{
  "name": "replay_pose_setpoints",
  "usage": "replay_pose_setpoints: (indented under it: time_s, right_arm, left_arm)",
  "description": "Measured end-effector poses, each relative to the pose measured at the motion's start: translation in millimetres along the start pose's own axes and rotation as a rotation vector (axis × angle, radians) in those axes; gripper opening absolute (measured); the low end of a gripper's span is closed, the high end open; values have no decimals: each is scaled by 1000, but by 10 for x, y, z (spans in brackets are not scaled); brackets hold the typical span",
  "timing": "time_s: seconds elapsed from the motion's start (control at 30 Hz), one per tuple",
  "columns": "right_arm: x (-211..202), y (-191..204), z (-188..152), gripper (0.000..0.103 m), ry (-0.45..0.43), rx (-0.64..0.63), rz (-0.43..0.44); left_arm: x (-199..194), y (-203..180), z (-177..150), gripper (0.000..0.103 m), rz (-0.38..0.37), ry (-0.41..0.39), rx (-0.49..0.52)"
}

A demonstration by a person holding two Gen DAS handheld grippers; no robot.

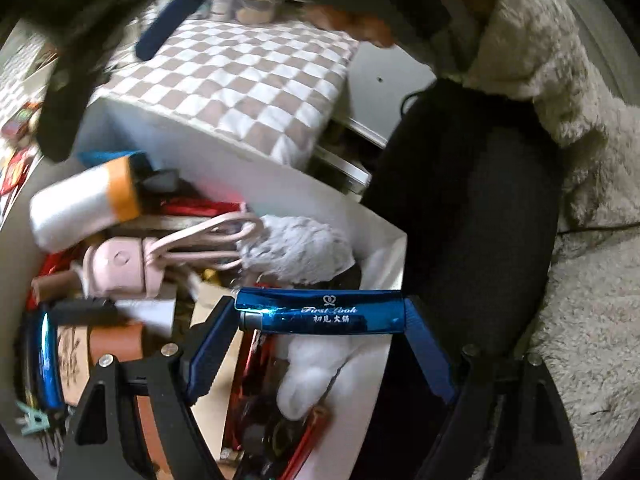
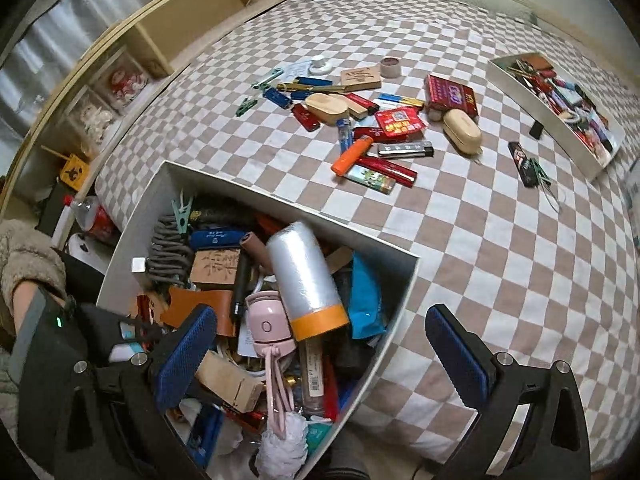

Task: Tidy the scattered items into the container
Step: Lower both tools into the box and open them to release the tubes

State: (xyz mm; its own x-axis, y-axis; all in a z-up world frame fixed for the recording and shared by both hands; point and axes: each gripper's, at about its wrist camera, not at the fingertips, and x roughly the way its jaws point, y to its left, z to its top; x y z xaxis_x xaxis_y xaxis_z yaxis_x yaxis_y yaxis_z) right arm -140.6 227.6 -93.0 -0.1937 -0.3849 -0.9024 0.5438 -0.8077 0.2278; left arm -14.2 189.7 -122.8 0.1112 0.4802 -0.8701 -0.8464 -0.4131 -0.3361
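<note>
White container (image 2: 132, 220) at six o'clock of the right wrist view, heaped full: clear film roll with orange end (image 2: 302, 280), pink handheld fan (image 2: 266, 326), teal packet (image 2: 366, 296), grey coiled cable (image 2: 168, 250), green clip (image 2: 182, 210), blue lighter (image 2: 214, 236), brown leather pieces. Set on the near edge of a bed under a brown-and-white checked cover (image 2: 500, 240). Scattered items (image 2: 372, 120) at twelve o'clock on the cover, well apart from the box: lighters in red, blue and silver, an orange marker (image 2: 352, 156), two beige oval cases, a red card box (image 2: 450, 96), a wooden tag. Second white tray (image 2: 560, 128) at two o'clock, also packed with small things. Open wooden shelving (image 2: 132, 52) at ten o'clock beside the bed, shiny curtain behind it.

Left gripper (image 1: 320, 316) clamped on a shiny blue lighter (image 1: 320, 312), held crosswise between the blue pads, above the box's corner in the left wrist view. Right gripper (image 2: 320, 352) spread wide with nothing between the pads, one finger over the box, the other over the cover. Fluffy cream sleeve (image 1: 560, 92) at two o'clock in the left wrist view, dark clothing beneath it.
</note>
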Motion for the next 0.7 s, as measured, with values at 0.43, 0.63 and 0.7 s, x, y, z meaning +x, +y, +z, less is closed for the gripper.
replay_pose_setpoints:
  time_s: [0.43, 0.63, 0.7]
  right_arm:
    - [54, -71, -76, 103, 25, -7, -8]
    - [44, -15, -77, 103, 20, -20, -14]
    - [47, 5, -71, 103, 17, -28, -27]
  left_arm:
    - [-204, 160, 17, 103, 50, -77, -66]
    - [-430, 196, -28, 103, 89, -130, -79]
    - [-510, 200, -45, 103, 103, -153, -84]
